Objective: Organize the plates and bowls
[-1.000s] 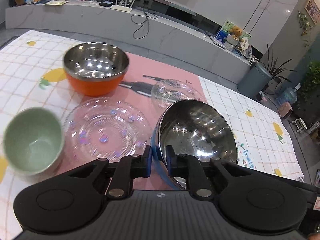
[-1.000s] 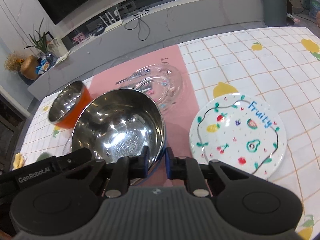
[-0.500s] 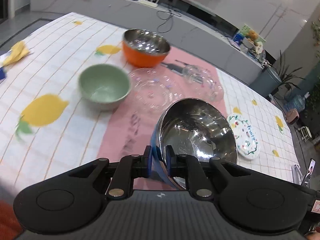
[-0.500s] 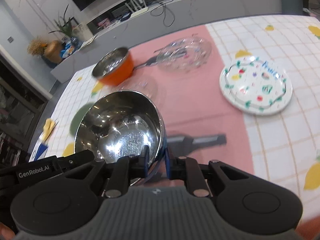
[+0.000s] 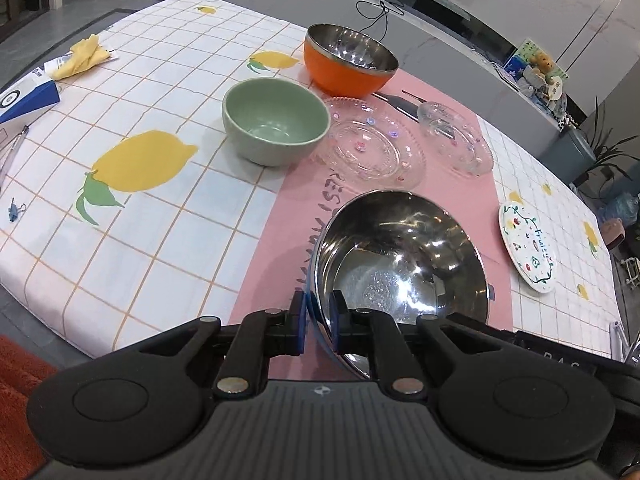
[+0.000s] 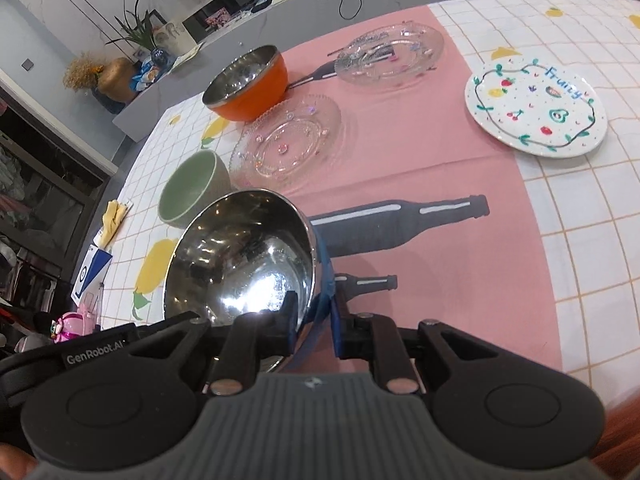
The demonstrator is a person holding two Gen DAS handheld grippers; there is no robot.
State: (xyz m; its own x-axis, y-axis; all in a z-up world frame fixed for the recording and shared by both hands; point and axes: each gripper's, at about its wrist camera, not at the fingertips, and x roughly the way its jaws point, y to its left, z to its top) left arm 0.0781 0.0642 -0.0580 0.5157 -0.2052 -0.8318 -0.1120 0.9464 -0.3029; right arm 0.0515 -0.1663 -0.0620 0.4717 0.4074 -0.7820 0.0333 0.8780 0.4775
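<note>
While both grippers pinch its rim from opposite sides, the blue-skinned, mirror-bright steel bowl [image 5: 400, 268] hangs above the pink strip of the tablecloth [image 5: 280, 240], tilted so its hollow faces each camera. The left gripper [image 5: 318, 322] has its blue-padded fingers pressed on the near edge, one inside and one outside; the right gripper [image 6: 314, 318] grips the same way across the bowl.

Beyond it lie a clear round glass plate with tiny coloured flowers [image 5: 372, 148] and, farther back, a second clear glass dish [image 5: 456, 138]. A matte sage-green ceramic bowl [image 5: 276, 120] sits just beside the first plate, and an orange bowl with a steel lining [image 5: 348, 60] stands behind it. A white plate painted with fruit (lettered "Fruity") [image 6: 536, 106] rests well apart, on the white lemon-print grid.

A yellow cloth [image 5: 84, 56] lies at the table's far corner. A grey marble-look counter [image 5: 420, 36] runs behind.
</note>
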